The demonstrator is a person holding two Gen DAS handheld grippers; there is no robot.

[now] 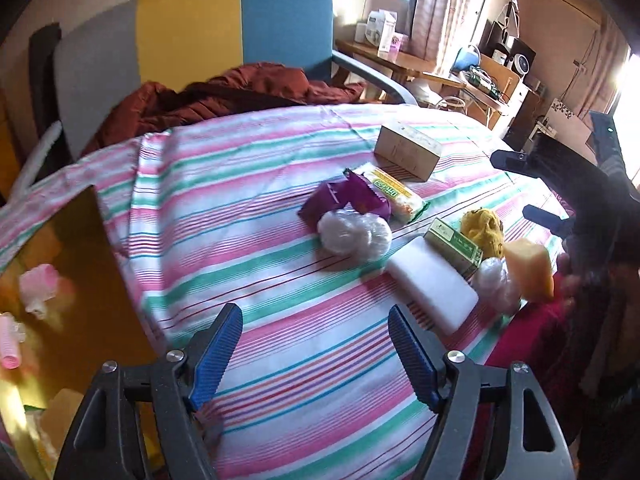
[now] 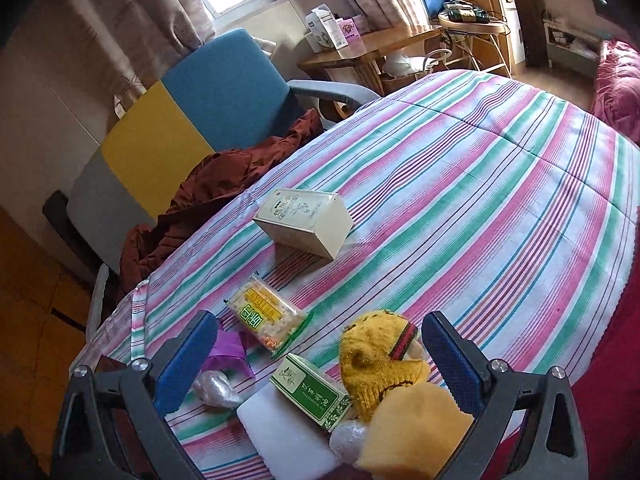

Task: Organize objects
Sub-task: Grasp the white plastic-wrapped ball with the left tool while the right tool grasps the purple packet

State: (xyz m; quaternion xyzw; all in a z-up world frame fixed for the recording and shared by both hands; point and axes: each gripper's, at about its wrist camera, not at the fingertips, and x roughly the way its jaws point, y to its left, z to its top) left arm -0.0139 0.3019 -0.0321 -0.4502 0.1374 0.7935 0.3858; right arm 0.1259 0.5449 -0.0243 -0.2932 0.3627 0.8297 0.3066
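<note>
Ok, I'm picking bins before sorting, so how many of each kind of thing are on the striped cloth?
Boxes: 2, the beige box and the green box
Packets: 2, the cracker packet and the purple packet
Clear-wrapped bundles: 2, the left bundle and the right bundle
Blocks: 2, the white block and the orange block
Knitted things: 1, the yellow knit
Total: 9

Striped bed (image 2: 500, 184) w/ boxes, snack packs, sponges (yarn too).
</note>
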